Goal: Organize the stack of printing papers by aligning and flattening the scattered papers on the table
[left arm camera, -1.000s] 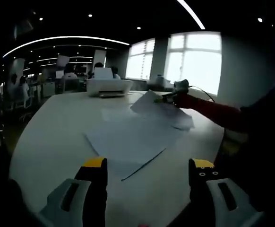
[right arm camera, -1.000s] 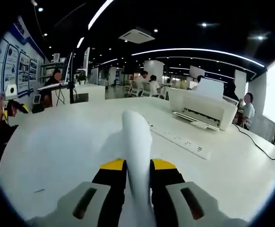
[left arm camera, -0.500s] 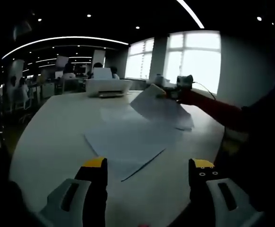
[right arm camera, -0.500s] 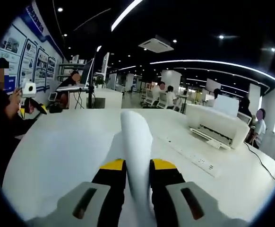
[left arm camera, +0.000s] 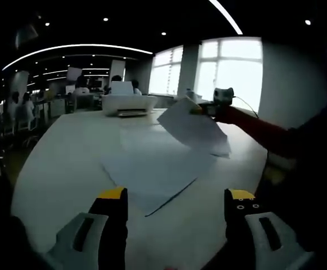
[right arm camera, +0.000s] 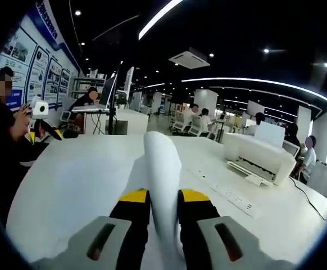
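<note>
White sheet pinched in right gripper hangs over far side of papers; left gripper jaws apart, nearer the papers' front edge.

No legible text — wall posters blurred

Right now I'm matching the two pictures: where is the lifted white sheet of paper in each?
Left gripper view: the lifted white sheet of paper hangs right of centre, held by the right gripper.
Right gripper view: it rises bottom centre, pinched between the jaws.
Shared landmark: the white printer.
</note>
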A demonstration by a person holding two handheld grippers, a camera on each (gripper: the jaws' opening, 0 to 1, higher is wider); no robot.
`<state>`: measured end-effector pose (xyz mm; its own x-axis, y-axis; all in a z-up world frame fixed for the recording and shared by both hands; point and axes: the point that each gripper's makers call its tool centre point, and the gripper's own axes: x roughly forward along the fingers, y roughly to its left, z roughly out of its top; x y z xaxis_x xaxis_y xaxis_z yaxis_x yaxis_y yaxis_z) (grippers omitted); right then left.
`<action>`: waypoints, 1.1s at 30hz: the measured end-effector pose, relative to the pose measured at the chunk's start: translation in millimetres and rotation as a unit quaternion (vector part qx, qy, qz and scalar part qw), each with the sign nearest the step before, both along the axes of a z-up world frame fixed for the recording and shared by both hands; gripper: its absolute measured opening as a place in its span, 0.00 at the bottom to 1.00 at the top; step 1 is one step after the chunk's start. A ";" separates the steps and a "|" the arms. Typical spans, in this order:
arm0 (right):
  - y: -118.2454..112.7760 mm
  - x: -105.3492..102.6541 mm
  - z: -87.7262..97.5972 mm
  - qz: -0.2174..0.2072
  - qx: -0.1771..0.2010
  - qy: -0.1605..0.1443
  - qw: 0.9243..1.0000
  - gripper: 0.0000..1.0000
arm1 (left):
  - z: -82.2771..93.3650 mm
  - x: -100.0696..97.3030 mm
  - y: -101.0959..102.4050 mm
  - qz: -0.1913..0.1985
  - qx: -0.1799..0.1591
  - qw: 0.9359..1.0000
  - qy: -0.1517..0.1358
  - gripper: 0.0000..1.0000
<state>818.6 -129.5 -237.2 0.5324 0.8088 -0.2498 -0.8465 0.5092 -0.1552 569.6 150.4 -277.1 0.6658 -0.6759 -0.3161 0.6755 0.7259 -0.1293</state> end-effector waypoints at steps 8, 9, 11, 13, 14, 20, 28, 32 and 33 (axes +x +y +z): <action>9.0 -15.0 4.1 0.013 0.001 -0.006 1.000 0.16 | -2.9 -2.0 -1.4 0.000 -0.002 1.000 0.003 0.73; 10.6 -17.0 5.0 0.016 0.001 -0.007 1.000 0.16 | -3.1 -0.8 1.7 0.000 -0.001 1.000 0.003 0.73; 12.4 -19.2 7.0 0.020 0.001 -0.009 1.000 0.16 | -2.9 0.4 4.6 0.001 -0.002 1.000 0.003 0.73; 13.4 -19.9 8.9 0.022 0.002 -0.010 1.000 0.16 | -2.5 0.9 5.4 0.001 -0.002 1.000 0.003 0.73; 13.5 -20.1 9.8 0.022 0.002 -0.011 1.000 0.16 | -2.4 1.1 5.7 0.001 -0.002 1.000 0.003 0.73; 16.2 -27.0 16.7 0.026 0.005 -0.017 1.000 0.16 | -2.8 1.9 7.0 0.000 -0.002 1.000 0.003 0.73; 21.8 -36.6 22.7 0.034 -0.001 -0.025 0.999 0.16 | -1.0 3.7 8.1 -0.004 -0.002 1.000 0.003 0.73; 24.5 -40.3 24.8 0.041 -0.005 -0.027 0.999 0.16 | 0.6 5.0 9.4 -0.005 0.000 1.000 0.002 0.73; 25.0 -41.1 25.4 0.043 -0.005 -0.028 0.999 0.16 | 0.9 5.1 9.4 -0.005 -0.001 1.000 0.002 0.73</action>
<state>777.6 -104.5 -211.8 0.4745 0.8496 -0.2304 -0.8769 0.4335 -0.2078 574.7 159.8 -276.2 0.6580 -0.6829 -0.3173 0.6821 0.7190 -0.1330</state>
